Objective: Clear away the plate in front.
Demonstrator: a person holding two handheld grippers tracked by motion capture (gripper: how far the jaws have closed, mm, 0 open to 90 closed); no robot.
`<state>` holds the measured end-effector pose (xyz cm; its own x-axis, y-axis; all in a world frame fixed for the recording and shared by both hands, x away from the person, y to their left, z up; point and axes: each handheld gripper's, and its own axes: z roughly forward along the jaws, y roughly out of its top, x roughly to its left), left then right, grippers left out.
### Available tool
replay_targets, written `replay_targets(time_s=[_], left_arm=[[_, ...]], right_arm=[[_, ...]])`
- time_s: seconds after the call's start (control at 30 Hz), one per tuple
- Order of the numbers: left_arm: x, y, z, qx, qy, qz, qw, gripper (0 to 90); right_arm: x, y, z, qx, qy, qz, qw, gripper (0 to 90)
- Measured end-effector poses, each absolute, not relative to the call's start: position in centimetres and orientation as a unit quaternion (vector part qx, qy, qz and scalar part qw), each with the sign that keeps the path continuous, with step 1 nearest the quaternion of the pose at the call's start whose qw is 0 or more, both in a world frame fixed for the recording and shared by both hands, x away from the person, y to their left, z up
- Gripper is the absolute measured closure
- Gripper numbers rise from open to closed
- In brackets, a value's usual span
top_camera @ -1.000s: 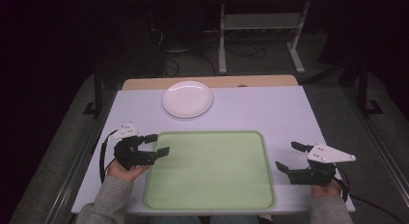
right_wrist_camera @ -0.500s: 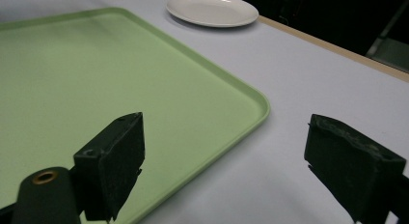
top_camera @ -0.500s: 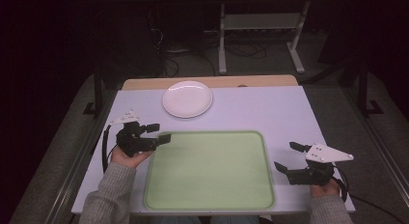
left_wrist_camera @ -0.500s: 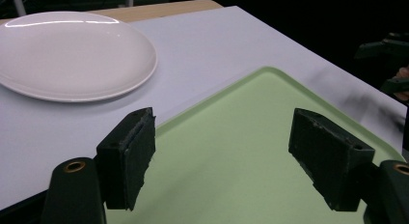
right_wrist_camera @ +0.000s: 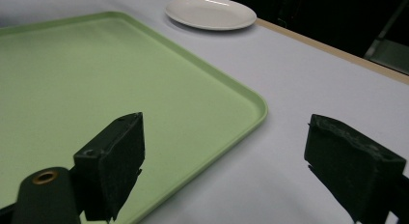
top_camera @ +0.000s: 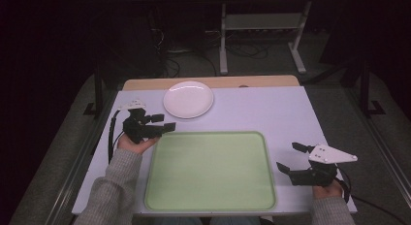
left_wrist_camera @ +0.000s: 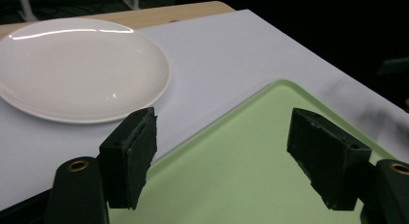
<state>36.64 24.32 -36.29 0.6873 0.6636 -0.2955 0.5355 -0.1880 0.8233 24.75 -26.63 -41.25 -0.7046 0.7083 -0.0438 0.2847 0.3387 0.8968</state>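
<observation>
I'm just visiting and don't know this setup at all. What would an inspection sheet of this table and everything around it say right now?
Surface: pale table top with a wooden strip along the far edge.
Job's things: empty green tray near the person; empty white plate beyond its far left corner, apart from it.
Clutter: nothing seen.
Grippers: left gripper open, above the tray's far left corner, plate just ahead; right gripper open, beside the tray's right edge; neither holds anything.
Cables: a black cable loops from the left gripper; more lie on the floor behind.
Surroundings: dark room, a metal stand behind the table.
</observation>
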Motion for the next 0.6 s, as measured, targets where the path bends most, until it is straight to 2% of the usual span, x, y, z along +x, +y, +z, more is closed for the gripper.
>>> replay_targets(time_s=[0.6], left_arm=[[41.7,25.1,-35.0,0.734,0.451,0.055,0.504,28.0]], right_arm=[[24.8,-26.5,-41.3,0.314,0.791,0.478,0.218,13.5]])
